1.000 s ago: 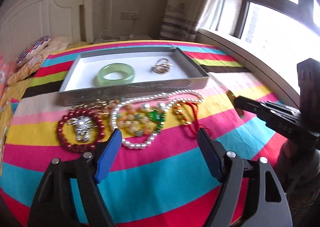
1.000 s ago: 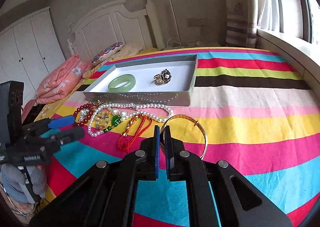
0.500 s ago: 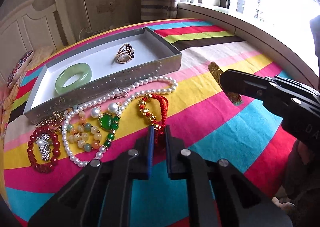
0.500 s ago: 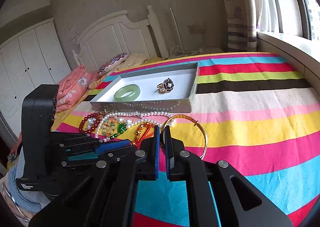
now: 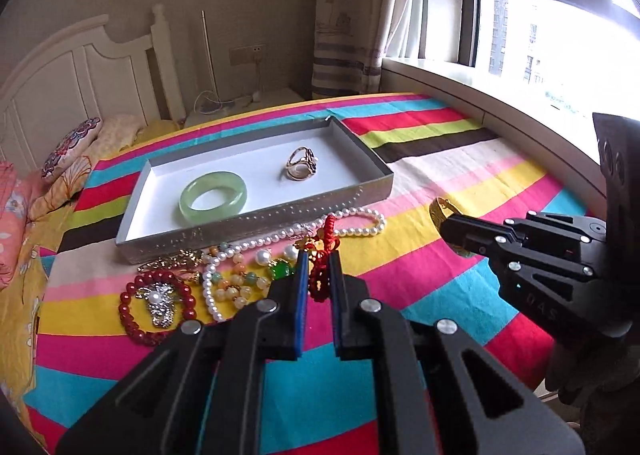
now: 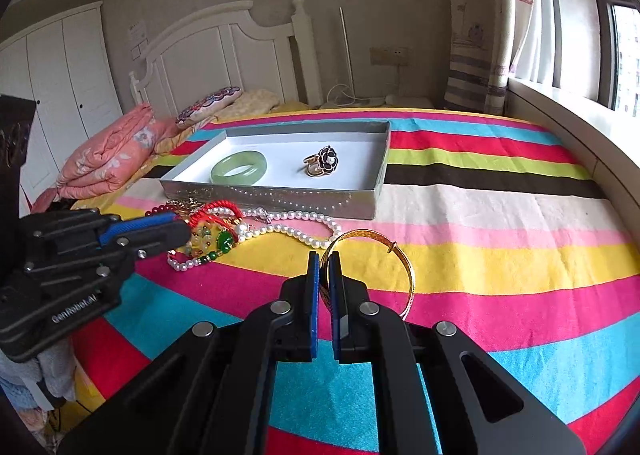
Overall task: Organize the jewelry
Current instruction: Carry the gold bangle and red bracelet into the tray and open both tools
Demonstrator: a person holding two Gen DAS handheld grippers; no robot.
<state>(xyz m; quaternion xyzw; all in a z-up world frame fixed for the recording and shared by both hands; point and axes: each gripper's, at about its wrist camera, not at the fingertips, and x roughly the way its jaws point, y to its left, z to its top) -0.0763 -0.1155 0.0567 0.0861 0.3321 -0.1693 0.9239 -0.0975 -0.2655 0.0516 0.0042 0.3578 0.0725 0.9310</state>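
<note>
While the left gripper (image 5: 319, 267) pinches the red cord bracelet (image 5: 325, 255) over the striped bedspread (image 5: 420, 255), the right gripper (image 6: 325, 275) clamps a gold bangle (image 6: 404, 263) (both short of the grey tray (image 6: 376, 191)).

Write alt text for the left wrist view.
The left gripper is shut on a red cord bracelet above a striped bedspread. Beyond lie pearls, beads, and a grey tray holding a jade bangle and ring.
</note>
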